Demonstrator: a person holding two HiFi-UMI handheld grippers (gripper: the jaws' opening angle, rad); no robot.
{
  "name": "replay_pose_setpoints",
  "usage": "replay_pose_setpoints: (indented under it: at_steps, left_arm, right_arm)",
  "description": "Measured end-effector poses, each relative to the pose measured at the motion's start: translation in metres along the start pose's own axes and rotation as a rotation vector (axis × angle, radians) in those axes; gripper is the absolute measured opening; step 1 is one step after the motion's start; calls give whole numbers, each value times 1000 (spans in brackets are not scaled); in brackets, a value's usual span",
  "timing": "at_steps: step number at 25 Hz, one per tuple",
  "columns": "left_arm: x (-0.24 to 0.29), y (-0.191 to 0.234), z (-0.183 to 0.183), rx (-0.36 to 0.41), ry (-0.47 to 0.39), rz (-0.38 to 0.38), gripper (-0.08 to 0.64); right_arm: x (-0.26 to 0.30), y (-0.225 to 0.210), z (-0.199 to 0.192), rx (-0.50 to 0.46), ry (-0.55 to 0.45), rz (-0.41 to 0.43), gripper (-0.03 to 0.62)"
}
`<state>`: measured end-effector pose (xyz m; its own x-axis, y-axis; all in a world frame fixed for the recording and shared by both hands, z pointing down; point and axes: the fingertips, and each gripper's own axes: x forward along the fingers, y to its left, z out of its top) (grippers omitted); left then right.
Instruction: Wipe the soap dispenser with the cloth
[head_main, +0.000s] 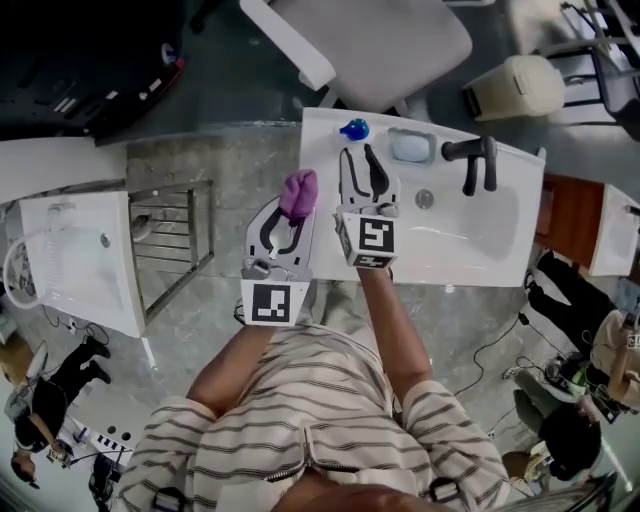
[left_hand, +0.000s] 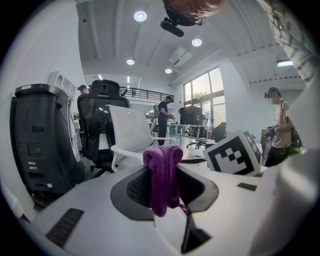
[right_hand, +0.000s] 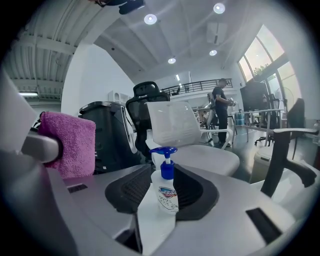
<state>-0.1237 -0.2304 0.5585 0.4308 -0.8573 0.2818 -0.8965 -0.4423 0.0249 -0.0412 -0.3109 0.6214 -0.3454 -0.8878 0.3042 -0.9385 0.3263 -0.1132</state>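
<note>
Head view: the soap dispenser stands upright on the sink's back rim, just ahead of the right gripper, which is the nearer one. The left gripper is alongside it.

Left gripper view: the fingers are clamped on the bunched purple cloth, and the dispenser is out of sight.

Right gripper view: the fingers are apart and frame the dispenser, probably without touching it. Its base is hidden.

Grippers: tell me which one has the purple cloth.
The left gripper: its jaws are shut on the purple cloth. The right gripper has its jaws apart, framing the soap dispenser without gripping it.
</note>
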Motion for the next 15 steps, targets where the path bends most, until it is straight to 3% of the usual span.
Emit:
replay_pose_setpoints:
  at_steps: [15]
  left_arm:
    - [0, 10, -14, -3, 23, -16, 112]
  right_arm:
    - [33, -12, -4, -62, 7, -5, 144]
